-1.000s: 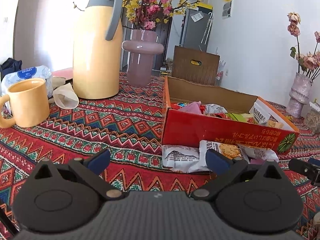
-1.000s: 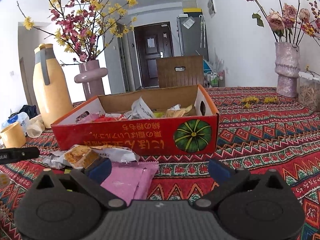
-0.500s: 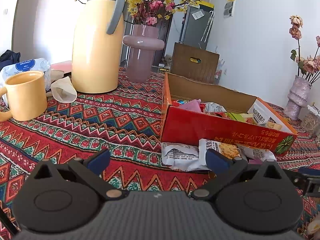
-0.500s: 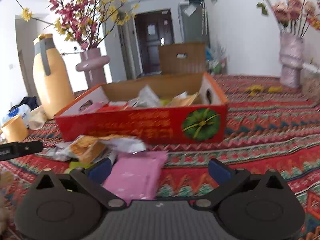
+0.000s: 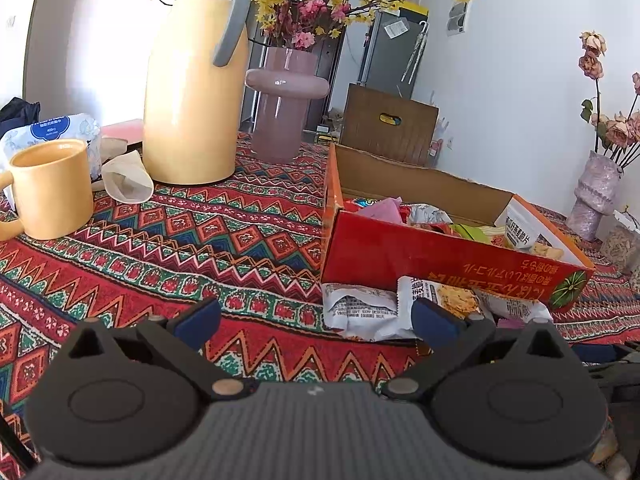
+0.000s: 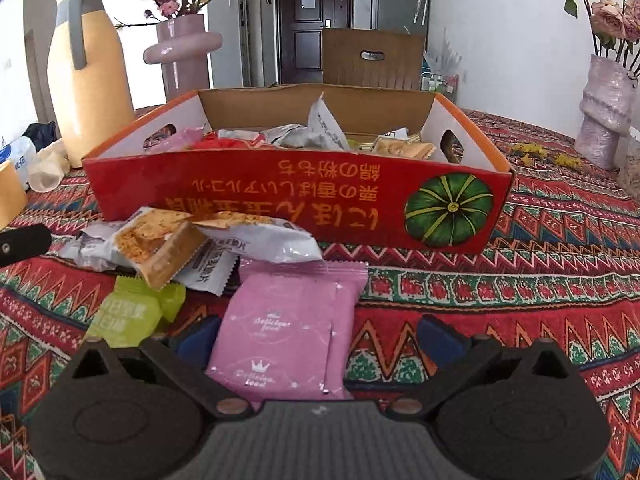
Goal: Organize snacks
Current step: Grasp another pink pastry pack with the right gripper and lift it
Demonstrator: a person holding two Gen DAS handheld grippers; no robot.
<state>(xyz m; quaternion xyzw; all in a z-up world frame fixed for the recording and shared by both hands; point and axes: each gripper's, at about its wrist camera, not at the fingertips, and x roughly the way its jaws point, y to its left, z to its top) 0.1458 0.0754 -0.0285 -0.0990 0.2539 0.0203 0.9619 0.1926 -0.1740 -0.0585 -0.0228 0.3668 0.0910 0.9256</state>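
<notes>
Right tongs point(image 6: 316, 334), spread wide and empty, straddle the pink packet point(image 6: 286, 340) at 12 o'clock, presumably for boxing point(image 6: 296, 196); left tongs point(image 5: 316, 316) likewise released.

White walls point(image 5: 500, 92) close the room on the right, plain and brightly lit; strong daylight floods in from the left, washing out that side to near white; at the far end a dark panelled door point(image 6: 308, 20) stands shut, with a tall grey cabinet point(image 5: 394, 52) beside it, a paper stuck to its front and a yellow box on top; a brown wooden chair back point(image 6: 372, 58) with a slot handle rises behind the table; the table itself is covered by a red patterned cloth point(image 5: 180, 248) of zigzags and diamonds; the floor is hidden from view.
</notes>
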